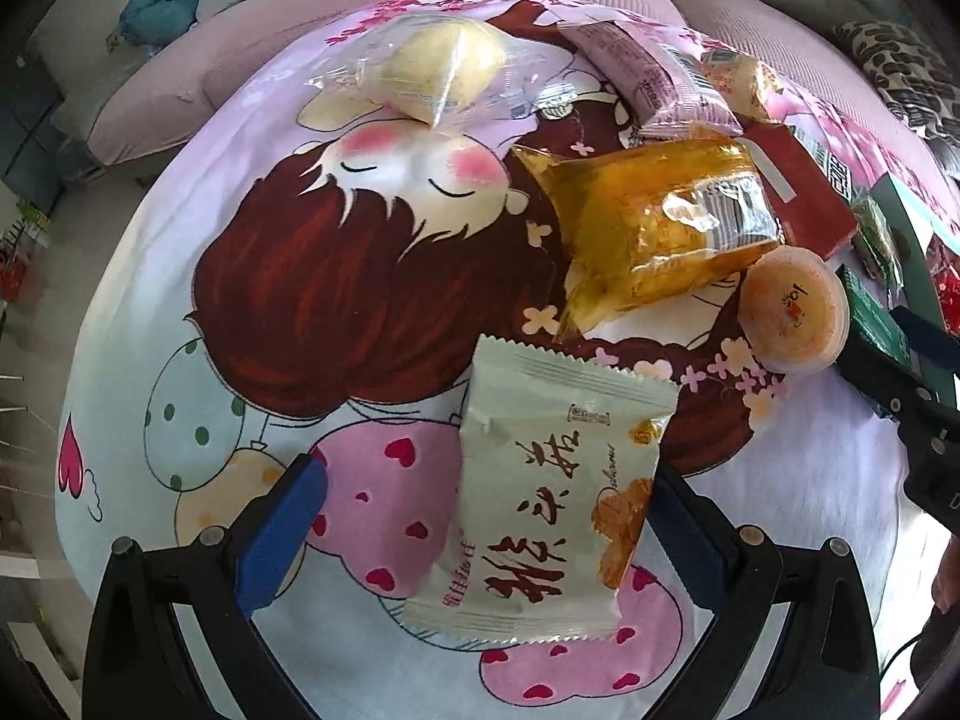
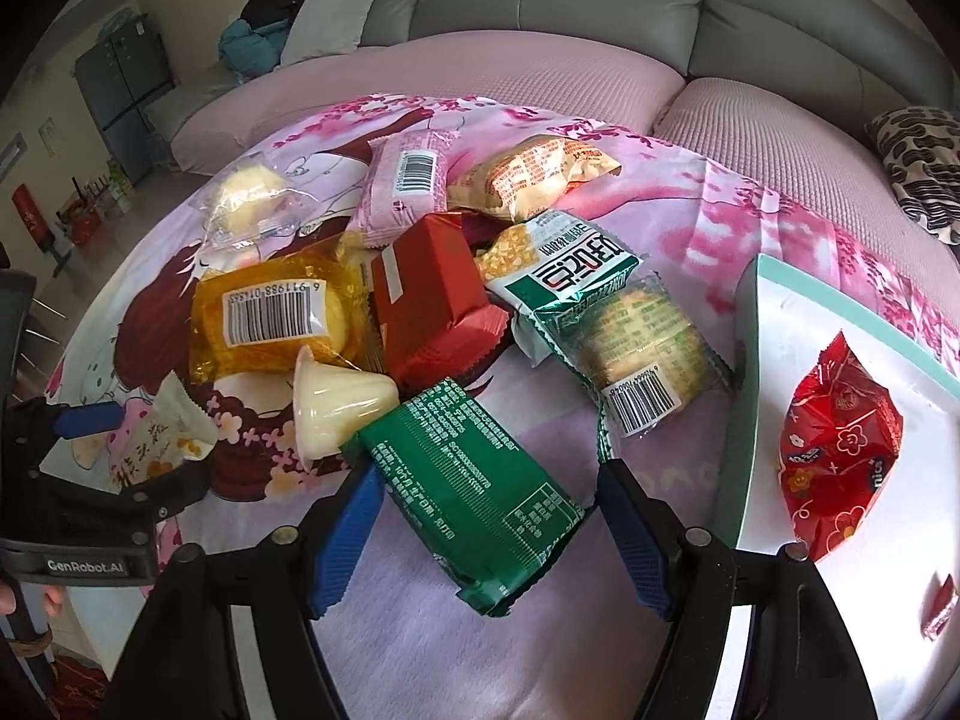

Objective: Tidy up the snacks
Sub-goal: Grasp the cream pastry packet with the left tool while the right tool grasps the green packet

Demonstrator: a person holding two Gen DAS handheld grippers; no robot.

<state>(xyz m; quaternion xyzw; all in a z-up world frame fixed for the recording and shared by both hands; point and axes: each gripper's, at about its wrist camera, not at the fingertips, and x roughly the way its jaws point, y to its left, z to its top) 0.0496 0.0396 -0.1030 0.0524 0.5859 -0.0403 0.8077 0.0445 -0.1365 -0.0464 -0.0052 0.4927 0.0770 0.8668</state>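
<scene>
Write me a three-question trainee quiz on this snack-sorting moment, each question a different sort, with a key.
1. True or false: the red foil snack bag lies inside the white box with the mint-green rim.
2. Which packet lies between the right gripper's jaws? A) dark green foil packet B) red foil packet C) pink barcoded packet
3. Fill in: the pale cream packet with dark brush lettering lies between the ___ gripper's open jaws.

Key: 1 true; 2 A; 3 left.
</scene>
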